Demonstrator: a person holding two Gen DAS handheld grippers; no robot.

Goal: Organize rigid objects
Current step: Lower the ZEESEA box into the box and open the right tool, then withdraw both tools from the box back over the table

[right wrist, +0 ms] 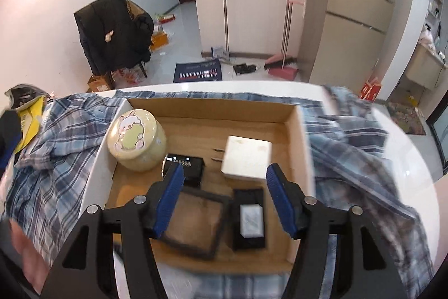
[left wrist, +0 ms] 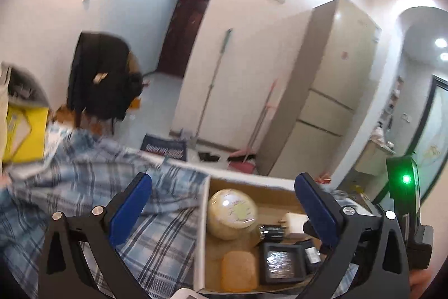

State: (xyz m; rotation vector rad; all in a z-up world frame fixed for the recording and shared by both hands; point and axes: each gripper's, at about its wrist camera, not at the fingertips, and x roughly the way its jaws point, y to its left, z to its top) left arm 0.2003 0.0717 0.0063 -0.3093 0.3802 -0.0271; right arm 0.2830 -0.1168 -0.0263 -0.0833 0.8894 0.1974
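Cardboard box (right wrist: pixel 212 108) on the plaid-covered bench holds a yellow tin (right wrist: pixel 136 140) and white charger (right wrist: pixel 246 156); left gripper (left wrist: pixel 224 203) and right gripper (right wrist: pixel 225 194) hover above, jaws wide, empty.

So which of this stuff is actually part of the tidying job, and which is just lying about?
Part of the job:
- open cardboard box
- round cream tin with rabbit lid
- white plug adapter
- black square frame
- small black box with white label
- orange lidded container

Just lying about:
- blue plaid cloth
- black coat on chair
- pink dustpan
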